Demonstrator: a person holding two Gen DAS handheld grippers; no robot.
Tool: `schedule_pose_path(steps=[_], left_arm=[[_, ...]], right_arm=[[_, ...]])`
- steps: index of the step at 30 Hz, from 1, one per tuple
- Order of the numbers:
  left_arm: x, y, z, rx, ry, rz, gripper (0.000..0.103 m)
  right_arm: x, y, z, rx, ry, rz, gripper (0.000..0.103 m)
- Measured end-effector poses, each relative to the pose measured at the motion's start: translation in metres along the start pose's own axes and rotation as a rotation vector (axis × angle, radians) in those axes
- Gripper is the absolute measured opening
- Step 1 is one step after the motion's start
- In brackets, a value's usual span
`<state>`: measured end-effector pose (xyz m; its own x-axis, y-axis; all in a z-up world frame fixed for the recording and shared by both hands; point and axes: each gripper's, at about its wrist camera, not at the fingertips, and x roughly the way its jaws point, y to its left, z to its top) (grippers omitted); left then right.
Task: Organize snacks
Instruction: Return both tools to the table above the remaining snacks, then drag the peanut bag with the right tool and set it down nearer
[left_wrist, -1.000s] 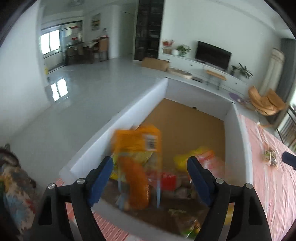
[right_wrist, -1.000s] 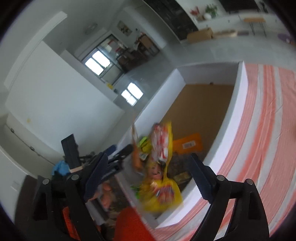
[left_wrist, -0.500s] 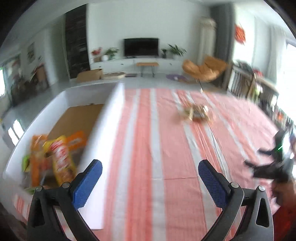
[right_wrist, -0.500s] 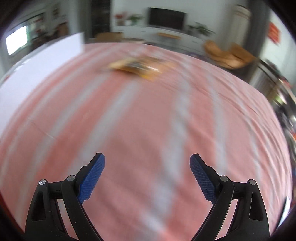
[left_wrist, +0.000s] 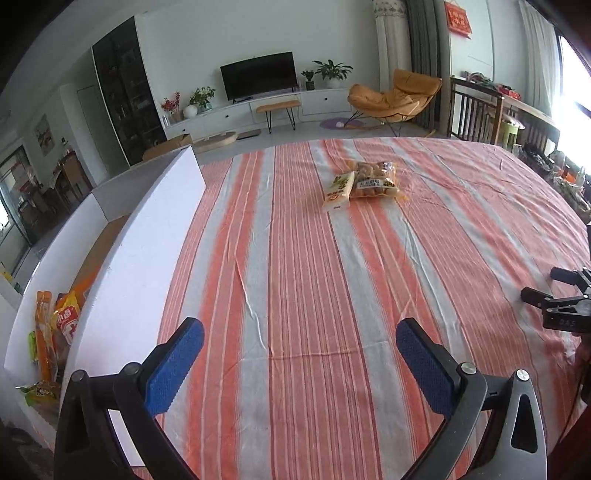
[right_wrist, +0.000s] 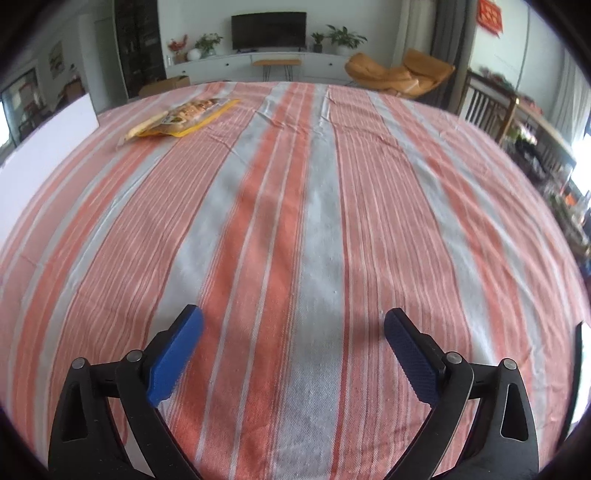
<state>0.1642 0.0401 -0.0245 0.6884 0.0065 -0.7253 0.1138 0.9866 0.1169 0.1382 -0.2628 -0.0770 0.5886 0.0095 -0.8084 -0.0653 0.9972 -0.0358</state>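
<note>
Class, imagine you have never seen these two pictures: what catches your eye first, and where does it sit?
First, the orange-and-grey striped tablecloth filling both views. Next, two snack packets lying side by side at its far middle, the only things left on it. Then the white box along the cloth's left edge, with bright snack bags already inside, and each open gripper framing the foreground empty.

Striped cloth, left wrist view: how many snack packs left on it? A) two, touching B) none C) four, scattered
A: a pale yellow pack and a clear pack of round snacks lie side by side, touching, on the striped cloth; other packs sit in the white box.
</note>
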Motion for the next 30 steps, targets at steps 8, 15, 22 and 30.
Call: schedule_pose_path(steps=[8,15,22,30], left_arm=[[0.051,-0.004,-0.009,-0.002,0.098,-0.056,0.103],[0.108,0.018,-0.005,-0.039,0.139,-0.037,0.103],[0.118,0.038,-0.006,-0.138,0.131,-0.056,0.103],[0.117,0.039,-0.006,-0.139,0.131,-0.057,0.103]], right_arm=[[0.0,0.001,0.001,0.007,0.001,-0.008,0.101],[0.0,0.0,0.002,0.009,0.002,-0.008,0.101],[0.001,-0.001,0.001,0.021,0.006,-0.009,0.103],[0.046,0.022,0.078,0.046,0.158,0.096,0.101]])
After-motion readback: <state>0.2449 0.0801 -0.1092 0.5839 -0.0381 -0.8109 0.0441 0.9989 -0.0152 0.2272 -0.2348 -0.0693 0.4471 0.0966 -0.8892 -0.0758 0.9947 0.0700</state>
